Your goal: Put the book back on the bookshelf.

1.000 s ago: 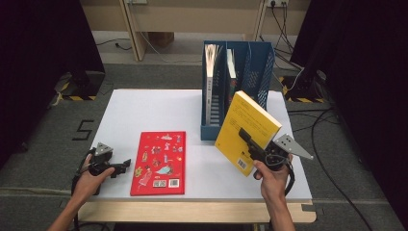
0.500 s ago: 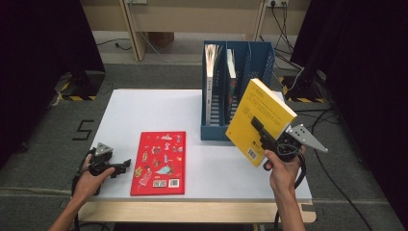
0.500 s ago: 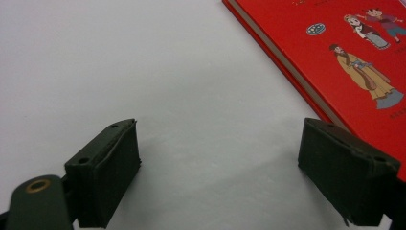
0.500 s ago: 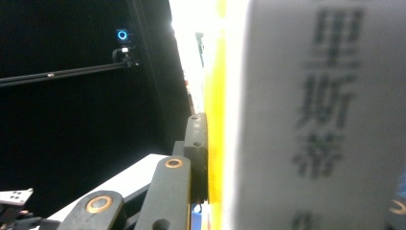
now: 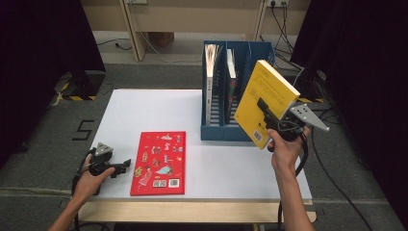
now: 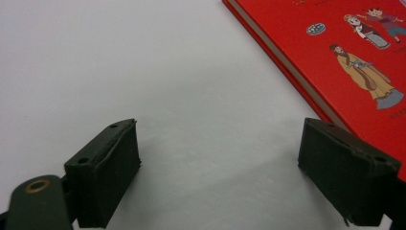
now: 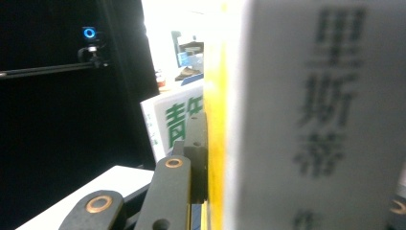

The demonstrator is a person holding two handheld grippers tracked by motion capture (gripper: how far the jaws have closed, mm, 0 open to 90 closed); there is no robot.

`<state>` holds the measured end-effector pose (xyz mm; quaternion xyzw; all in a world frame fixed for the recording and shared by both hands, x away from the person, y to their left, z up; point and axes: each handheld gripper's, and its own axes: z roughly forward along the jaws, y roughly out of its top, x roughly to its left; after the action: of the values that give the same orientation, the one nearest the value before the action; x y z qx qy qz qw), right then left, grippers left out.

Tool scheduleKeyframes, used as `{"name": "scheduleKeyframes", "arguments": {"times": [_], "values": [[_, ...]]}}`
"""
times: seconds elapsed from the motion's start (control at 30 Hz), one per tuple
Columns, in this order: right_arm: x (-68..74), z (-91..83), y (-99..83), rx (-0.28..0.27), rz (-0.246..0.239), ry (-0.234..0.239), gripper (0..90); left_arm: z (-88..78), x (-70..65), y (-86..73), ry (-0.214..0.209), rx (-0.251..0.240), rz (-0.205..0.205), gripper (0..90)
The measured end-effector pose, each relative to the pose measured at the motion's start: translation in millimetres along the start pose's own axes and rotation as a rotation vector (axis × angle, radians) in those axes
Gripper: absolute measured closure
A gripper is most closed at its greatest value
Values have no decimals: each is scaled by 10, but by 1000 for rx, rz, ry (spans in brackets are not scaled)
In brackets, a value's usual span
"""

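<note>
The right gripper (image 5: 265, 114) is closed tight on the yellow book (image 5: 263, 98) and holds it up in the air, tilted, just in front of the blue file rack (image 5: 219, 131). Two other books stand in the rack. The left gripper (image 5: 120, 166) rests low on the white table (image 5: 144, 110) with its jaws wide apart and nothing between them. The red book (image 5: 160, 162) lies flat just beside it.

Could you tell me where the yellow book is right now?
In the high view the yellow book is held tilted above the table's right side by the right gripper, just before the blue file rack.
</note>
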<state>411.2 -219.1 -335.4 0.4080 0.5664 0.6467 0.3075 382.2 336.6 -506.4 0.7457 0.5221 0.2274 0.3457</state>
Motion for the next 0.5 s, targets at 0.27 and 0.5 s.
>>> {"name": "scheduleKeyframes", "arguments": {"times": [0.27, 0.5], "values": [[-100, 355, 49, 25, -43, -68, 753, 1, 0, 1, 0, 1, 1, 129], [-159, 661, -25, 41, -46, -116, 753, 1, 0, 1, 1, 1, 1, 129]]}}
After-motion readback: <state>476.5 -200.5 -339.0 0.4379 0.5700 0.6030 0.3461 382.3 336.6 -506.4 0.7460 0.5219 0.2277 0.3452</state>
